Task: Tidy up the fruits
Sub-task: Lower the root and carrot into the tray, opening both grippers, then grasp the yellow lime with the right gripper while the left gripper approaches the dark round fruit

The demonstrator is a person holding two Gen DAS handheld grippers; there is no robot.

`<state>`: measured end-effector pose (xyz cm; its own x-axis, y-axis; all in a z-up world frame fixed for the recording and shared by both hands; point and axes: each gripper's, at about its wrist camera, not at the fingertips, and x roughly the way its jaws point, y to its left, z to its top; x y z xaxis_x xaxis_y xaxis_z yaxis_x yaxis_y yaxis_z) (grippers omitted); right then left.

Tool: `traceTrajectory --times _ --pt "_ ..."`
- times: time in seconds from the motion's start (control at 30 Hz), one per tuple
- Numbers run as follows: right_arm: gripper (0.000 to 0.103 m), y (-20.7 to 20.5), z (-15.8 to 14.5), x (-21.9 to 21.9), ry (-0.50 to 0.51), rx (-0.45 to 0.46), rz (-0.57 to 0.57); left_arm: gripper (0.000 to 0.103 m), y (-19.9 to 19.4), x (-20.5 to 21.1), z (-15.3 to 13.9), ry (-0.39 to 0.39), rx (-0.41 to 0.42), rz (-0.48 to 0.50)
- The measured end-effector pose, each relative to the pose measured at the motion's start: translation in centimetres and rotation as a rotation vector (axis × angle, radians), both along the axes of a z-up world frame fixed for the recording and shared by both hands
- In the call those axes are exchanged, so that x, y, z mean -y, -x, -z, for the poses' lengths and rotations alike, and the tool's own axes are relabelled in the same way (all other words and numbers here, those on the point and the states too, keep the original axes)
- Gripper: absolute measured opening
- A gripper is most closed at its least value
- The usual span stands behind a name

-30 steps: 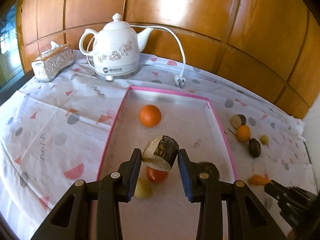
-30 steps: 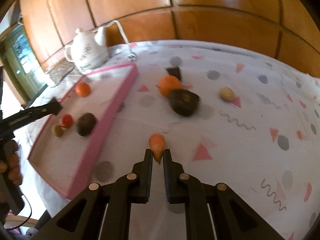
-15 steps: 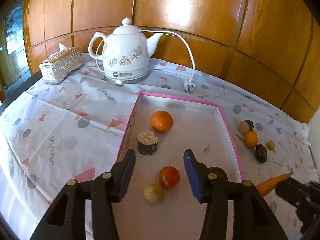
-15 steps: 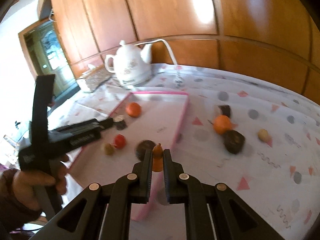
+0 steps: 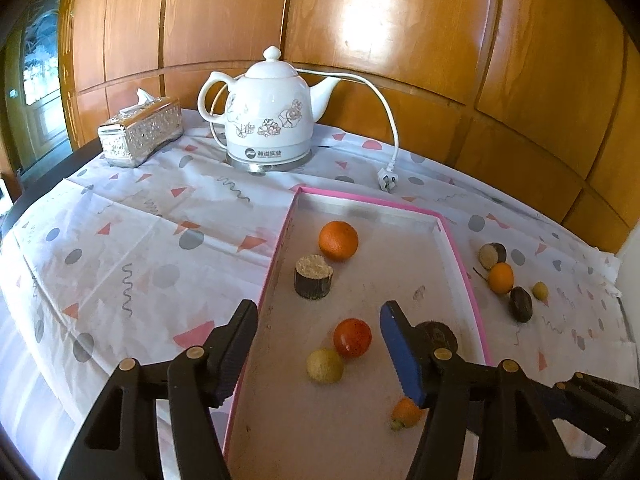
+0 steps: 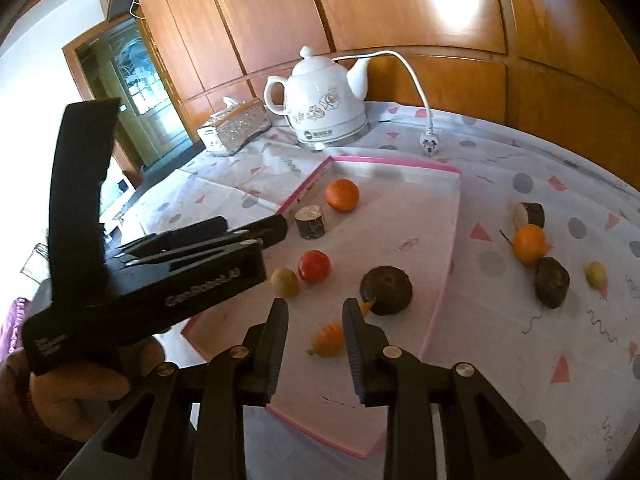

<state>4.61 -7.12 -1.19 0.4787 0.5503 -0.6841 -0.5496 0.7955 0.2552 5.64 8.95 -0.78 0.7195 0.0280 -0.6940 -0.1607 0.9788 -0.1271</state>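
A pink-rimmed tray point(image 5: 280, 240) point(image 6: 444, 276) holds an orange point(image 5: 338, 240) point(image 6: 341, 195), a brown cut cylinder point(image 5: 313, 277) point(image 6: 310, 222), a red fruit point(image 5: 352, 337) point(image 6: 314, 266), a yellow ball point(image 5: 325, 365) point(image 6: 285, 281), a dark round fruit point(image 6: 386, 290) and a small carrot point(image 6: 330, 339) point(image 5: 406, 412). My left gripper point(image 5: 316, 352) is open and empty above the tray's near part. My right gripper point(image 6: 315, 336) is open, its fingers on either side of the carrot, which lies on the tray.
On the cloth right of the tray lie a cut brown piece point(image 5: 493, 255), an orange fruit point(image 5: 501, 277) point(image 6: 529, 243), a dark fruit point(image 5: 520, 304) point(image 6: 552, 282) and a small yellow fruit point(image 5: 540, 290) point(image 6: 596, 273). A white kettle point(image 5: 269, 114) with cord and a tissue box point(image 5: 140, 132) stand behind.
The left gripper let go of the brown cylinder in the tray and drew back. The right gripper carried the carrot over the tray, opened, and the carrot now lies in the tray.
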Motion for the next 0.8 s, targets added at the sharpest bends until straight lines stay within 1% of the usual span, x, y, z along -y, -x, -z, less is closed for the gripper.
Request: traceTrajectory --times 0.23,0.3,0.43,0.6,0.8 --pt "0.028 -0.3 0.5 2.5 0.002 -0.010 0.093 0.064 0.4 1.0 0.3 -0.002 -0.012 0.029" --pt "0.028 -0.4 0.7 3.4 -0.002 -0.014 0.124 0.064 0.5 1.5 0.3 -0.013 -0.014 0.041" --pt "0.028 -0.8 1.1 5.5 -0.004 -0.026 0.191 0.064 0.7 2.4 0.3 -0.010 -0.015 0.066" --pt "0.028 -1.2 2.2 9.1 0.009 -0.054 0.300 0.064 0.9 3.9 0.3 -0.002 -0.013 0.118" --pt "0.028 -1.5 3.8 13.5 0.027 -0.094 0.427 0.064 0.8 6.0 0.3 -0.012 -0.015 0.179"
